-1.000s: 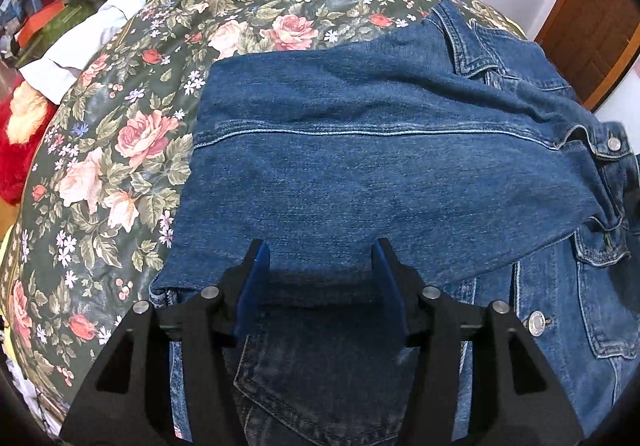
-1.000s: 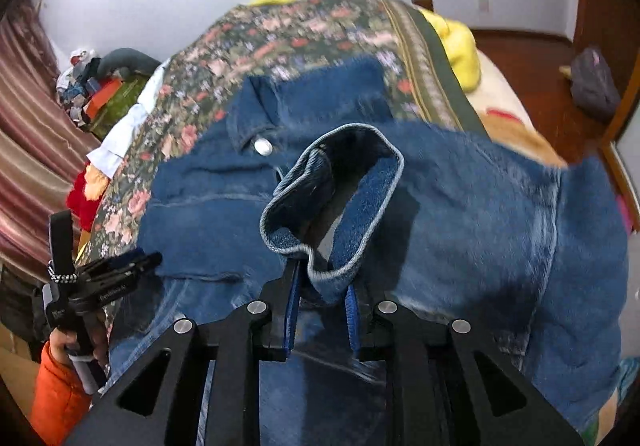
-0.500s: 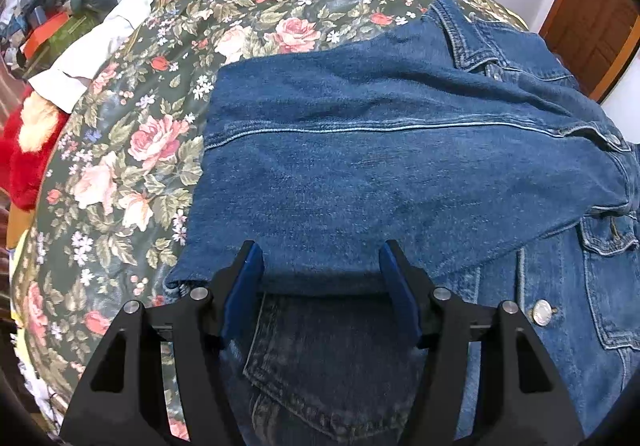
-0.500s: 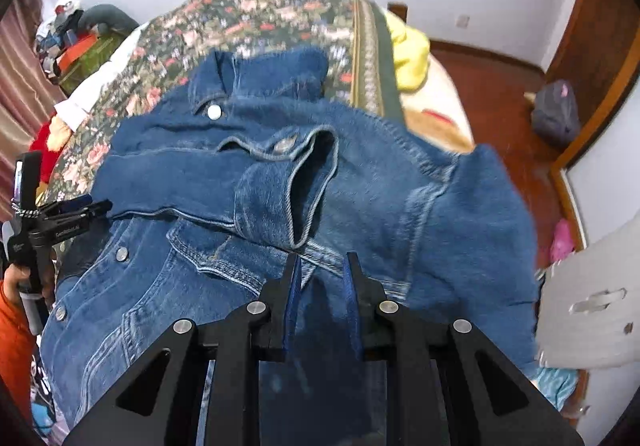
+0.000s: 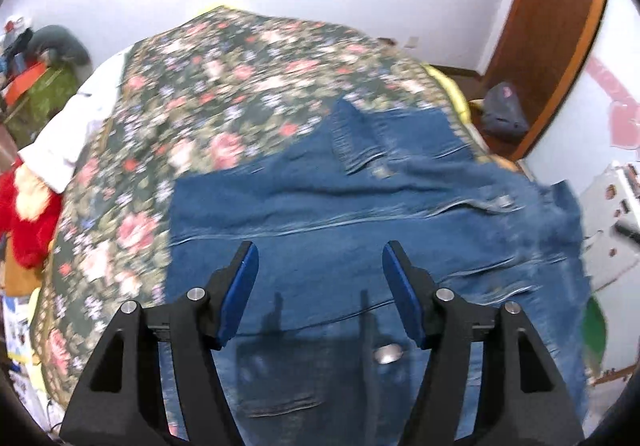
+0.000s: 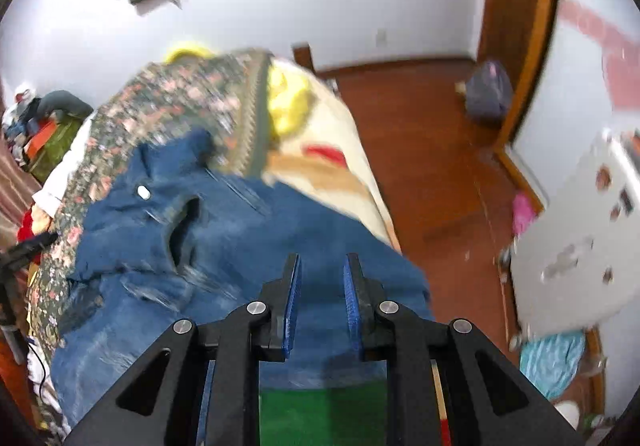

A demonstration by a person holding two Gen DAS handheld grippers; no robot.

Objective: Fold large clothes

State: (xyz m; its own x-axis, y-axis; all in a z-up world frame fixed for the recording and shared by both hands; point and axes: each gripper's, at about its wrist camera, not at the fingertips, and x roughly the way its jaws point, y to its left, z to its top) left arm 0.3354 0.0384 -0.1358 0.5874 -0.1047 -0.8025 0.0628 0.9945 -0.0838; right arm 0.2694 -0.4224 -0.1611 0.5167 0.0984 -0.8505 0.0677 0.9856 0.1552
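Lying across the bed's (image 5: 132, 246) right edge, the jacket (image 5: 320, 213) looks heavy, stiff yet floppy, best gripped at hem corners; left claw (image 5: 320, 278) released and empty, jaws just widened, right claw (image 6: 320, 302) clenched on nothing.

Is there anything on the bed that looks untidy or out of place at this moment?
The denim jacket lies rumpled, a sleeve cuff gaping open on top, and its right edge hangs past the floral bedspread. Nothing looks spilled or damaged.

Blue denim jacket (image 5: 360, 213), seemingly rose-patterned bedspread (image 5: 240, 85).
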